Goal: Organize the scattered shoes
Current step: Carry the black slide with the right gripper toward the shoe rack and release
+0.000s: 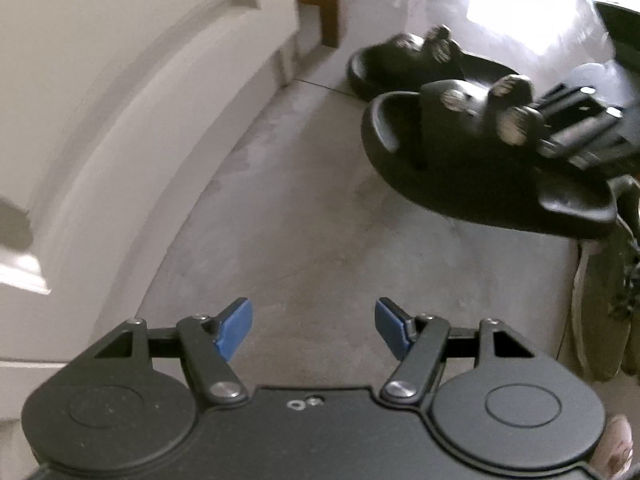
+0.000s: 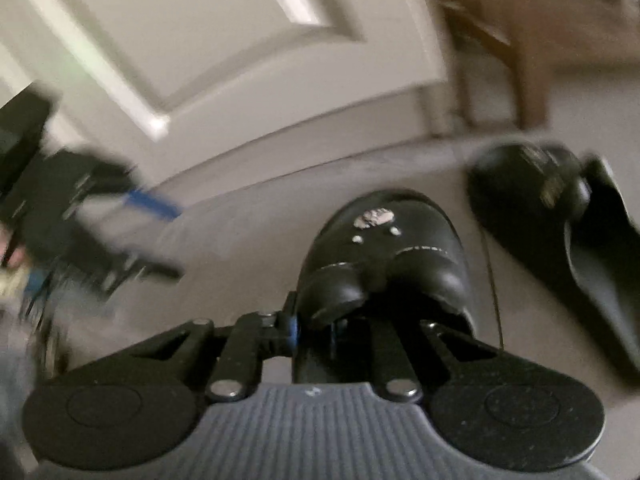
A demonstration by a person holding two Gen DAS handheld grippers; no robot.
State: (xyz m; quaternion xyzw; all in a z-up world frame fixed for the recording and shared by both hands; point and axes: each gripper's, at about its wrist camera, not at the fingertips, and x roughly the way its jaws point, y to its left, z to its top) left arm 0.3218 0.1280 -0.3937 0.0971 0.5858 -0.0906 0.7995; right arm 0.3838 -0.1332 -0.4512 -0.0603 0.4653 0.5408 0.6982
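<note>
white panelled door (image 1: 132, 80), grey floor (image 1: 288, 208), wooden chair (image 2: 516, 36)

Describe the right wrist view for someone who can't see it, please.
The right gripper is clamped on a black slipper held just above a grey floor. Its matching slipper lies to the right, with a white door behind.

Under you runs a grey floor (image 1: 288, 208), meeting the white door (image 1: 120, 80) on your left. On it lies one black slipper (image 1: 404, 62) near the door frame, and a pale sneaker (image 1: 600, 300) at your right edge.
</note>
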